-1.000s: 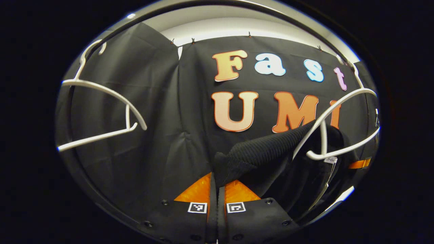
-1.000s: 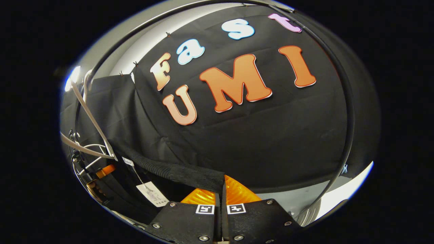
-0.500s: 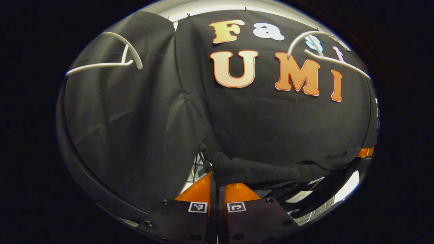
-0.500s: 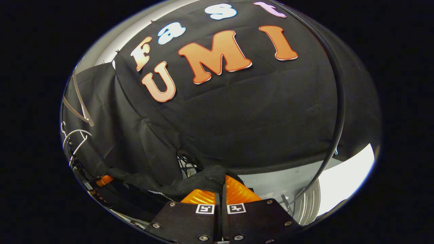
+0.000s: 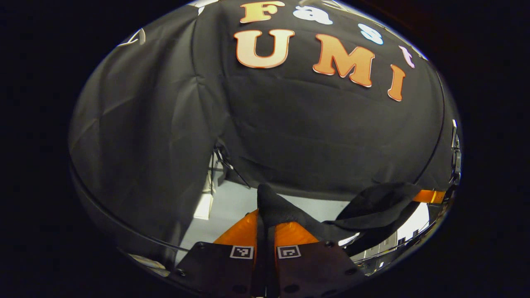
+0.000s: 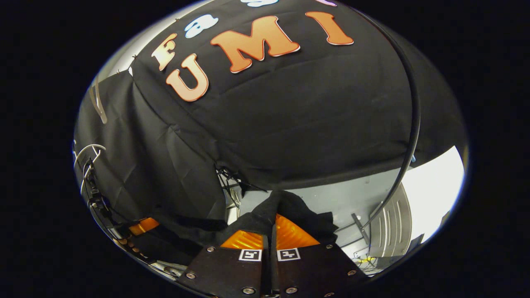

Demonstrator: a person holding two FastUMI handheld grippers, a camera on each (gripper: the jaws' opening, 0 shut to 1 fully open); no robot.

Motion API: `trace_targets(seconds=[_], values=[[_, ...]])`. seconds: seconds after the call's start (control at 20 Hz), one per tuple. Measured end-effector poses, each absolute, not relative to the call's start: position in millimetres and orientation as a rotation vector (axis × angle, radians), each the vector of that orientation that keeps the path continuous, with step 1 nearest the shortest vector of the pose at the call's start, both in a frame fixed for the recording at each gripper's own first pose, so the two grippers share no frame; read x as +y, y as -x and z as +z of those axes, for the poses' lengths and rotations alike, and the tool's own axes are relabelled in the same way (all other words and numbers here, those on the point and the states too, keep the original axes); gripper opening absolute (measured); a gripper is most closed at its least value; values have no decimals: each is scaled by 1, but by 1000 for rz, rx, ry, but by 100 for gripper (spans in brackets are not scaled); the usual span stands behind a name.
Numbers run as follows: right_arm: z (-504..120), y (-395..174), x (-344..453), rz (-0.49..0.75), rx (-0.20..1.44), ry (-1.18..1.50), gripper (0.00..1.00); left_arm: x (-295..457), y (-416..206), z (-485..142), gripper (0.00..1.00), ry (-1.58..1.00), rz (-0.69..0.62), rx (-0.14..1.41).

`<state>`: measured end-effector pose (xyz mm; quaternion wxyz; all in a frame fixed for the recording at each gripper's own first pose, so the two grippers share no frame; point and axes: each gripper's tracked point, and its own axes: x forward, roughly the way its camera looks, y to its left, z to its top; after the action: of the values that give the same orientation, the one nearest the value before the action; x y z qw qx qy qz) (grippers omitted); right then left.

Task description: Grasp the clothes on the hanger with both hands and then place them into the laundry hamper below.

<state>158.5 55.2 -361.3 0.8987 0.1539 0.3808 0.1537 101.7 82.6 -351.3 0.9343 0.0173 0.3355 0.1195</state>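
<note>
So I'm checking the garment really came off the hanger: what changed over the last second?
The black garment came off the white hanger and was carried downward; the hangers have slid up out of the middle of both views, and the pale floor below the booth cloth has come into sight. Unchanged: the left gripper and right gripper stay shut on the garment.

Your left gripper (image 5: 265, 221) has its fingertips buried under the black garment (image 5: 372, 203), whose lower part runs off the left gripper view's edge. In the right gripper view that cloth covers your right gripper (image 6: 271, 225) tips too, and the white hanger (image 6: 98, 103) is cut off at the rim.
</note>
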Motion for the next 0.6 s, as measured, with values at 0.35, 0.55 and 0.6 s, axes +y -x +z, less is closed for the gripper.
trace_targets(seconds=[0.35, 0.55, 0.6], values=[[-432, -110, 90, 313, 915, -285, 0, 53, -80, -429, 7, -3, 198, 855], [-481, -88, 97, 292, 990, -203, 0, 47, -58, -473, 7, 6, 193, 952], [-493, -83, 100, 289, 1007, -179, 0, 45, -54, -484, 7, 10, 192, 975]])
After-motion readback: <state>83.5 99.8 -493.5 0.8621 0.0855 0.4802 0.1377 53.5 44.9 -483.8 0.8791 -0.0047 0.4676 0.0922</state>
